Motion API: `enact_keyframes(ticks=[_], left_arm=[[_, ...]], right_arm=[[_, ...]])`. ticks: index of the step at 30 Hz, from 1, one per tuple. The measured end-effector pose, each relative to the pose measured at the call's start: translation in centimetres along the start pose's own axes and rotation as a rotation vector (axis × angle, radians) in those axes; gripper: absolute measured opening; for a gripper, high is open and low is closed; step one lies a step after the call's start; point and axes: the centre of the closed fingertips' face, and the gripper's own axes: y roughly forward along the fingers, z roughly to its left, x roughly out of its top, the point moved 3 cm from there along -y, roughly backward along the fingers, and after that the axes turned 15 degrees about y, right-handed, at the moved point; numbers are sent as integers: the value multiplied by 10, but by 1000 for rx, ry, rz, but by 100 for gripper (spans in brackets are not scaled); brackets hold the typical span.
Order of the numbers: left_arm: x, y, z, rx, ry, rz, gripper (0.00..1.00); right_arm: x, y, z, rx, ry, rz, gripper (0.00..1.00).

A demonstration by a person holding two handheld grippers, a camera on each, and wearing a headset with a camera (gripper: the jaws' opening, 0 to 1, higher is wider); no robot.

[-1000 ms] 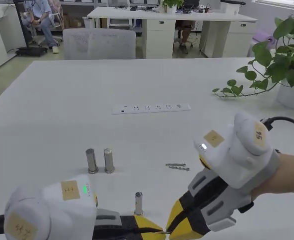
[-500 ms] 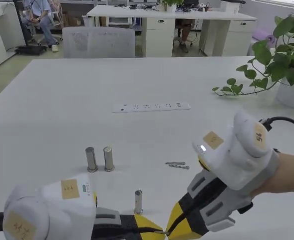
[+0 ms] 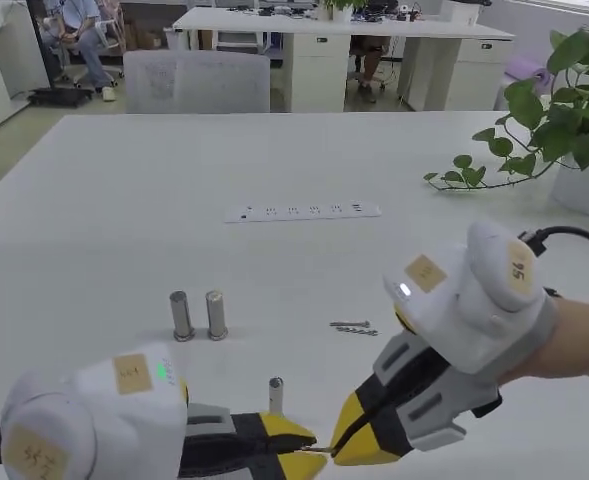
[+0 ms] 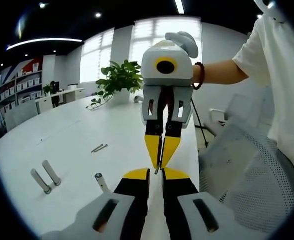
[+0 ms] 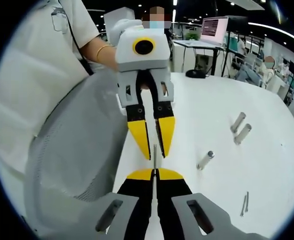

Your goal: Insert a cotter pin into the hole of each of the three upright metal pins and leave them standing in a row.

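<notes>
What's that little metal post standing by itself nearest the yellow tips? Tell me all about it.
The lone metal pin is a short, silvery, smooth-looking cylinder with a flat top. It stands upright on the white table, set apart from the other two pins. Only the table touches it. Whether it has a hole cannot be made out.

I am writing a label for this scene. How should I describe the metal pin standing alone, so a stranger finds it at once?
On the white table, start at the power strip and come toward the camera, past the two cotter pins lying flat. The lone metal pin stands upright nearest the camera, by itself; the other two pins stand close together, farther back and left.
</notes>
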Motion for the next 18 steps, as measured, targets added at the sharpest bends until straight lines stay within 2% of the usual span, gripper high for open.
enact_keyframes(ticks=[5,8,18], left_arm=[[-4,-2,6,41,-13,11,16],[-8,-4,13,84,-21,16,20],[-19,-10,33,182,-61,21,25]], right_arm=[[0,-2,-7,-32,-5,8,2],[-1,-4,-12,-54,-8,15,2],[-3,-5,-25,-109,-11,40,2]])
